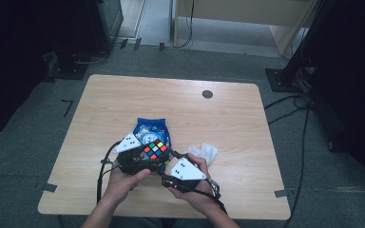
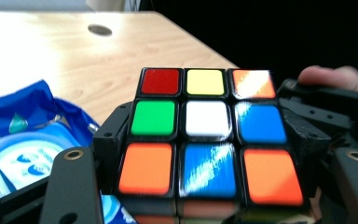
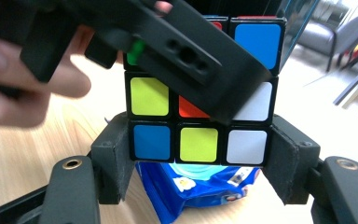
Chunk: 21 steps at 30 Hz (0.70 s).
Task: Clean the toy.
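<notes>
Rubik's cube (image 1: 155,148) was held above table (image 1: 228,123), over blue snack bag (image 1: 147,127). Left gripper (image 2: 205,154) and right gripper (image 3: 198,154) both clamped on cube. Judged light, rigid, slick-stickered; layers could twist, so opposite flat faces looked safest.

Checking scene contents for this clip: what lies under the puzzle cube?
Under the puzzle cube, held between the left gripper and right gripper, lies a blue snack packet on the table. The packet's near end is covered by the cube.

Both forearms in from the bottom, hands close together. Left tool (image 1: 145,159) and right tool (image 1: 173,164) angled inward, meeting tip to tip. Jaws of each partly spread, clamped from opposite sides.
</notes>
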Available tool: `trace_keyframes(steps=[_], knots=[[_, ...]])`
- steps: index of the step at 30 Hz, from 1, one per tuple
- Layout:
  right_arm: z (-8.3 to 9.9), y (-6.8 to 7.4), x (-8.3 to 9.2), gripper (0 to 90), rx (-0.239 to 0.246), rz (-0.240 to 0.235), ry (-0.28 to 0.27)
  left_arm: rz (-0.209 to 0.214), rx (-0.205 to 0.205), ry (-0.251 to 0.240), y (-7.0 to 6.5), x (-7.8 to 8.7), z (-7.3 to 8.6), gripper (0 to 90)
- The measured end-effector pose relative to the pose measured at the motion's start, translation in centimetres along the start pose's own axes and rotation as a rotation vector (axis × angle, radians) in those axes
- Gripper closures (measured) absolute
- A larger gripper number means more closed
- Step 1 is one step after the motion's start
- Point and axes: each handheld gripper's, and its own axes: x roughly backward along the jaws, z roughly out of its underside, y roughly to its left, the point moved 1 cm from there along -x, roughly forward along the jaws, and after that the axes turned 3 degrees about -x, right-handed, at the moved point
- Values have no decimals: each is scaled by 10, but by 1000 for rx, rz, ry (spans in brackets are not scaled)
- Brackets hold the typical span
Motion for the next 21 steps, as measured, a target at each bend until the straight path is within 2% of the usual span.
trace_keyframes(steps=[2, 4, 8, 11, 13, 14, 15, 16, 18, 19, 21], knots=[[0, 2, 0, 341, 73, 27, 9, 10, 0, 19, 0, 0, 0, 320], [1, 1, 0, 341, 104, 27, 10, 13, -10, 32, 0, 1, -1, 331], [1, -3, -1, 330, 80, 6, 17, -31, -37, 16, -4, 1, -1, 339], [4, -10, -4, 286, 25, 2, 54, -37, -20, -30, -1, 4, -2, 339], [8, -15, -6, 353, -4, 18, 80, -43, -8, -68, 3, 9, -2, 339], [11, -20, -6, 379, -27, 37, 87, -39, 0, -77, 4, 10, -2, 339], [11, -24, -6, 399, -60, 37, 89, -35, 13, -95, 6, 12, -2, 338], [12, -30, -5, 437, -137, -2, 82, -35, 24, -106, 7, 13, -2, 338], [14, -35, -4, 432, -216, -63, 73, -38, 56, -133, 10, 14, -1, 338], [14, -35, -5, 421, -225, -72, 80, -33, 63, -134, 11, 13, -1, 338], [13, -32, -5, 388, -231, -122, 75, -40, 54, -120, 10, 12, 0, 338]])
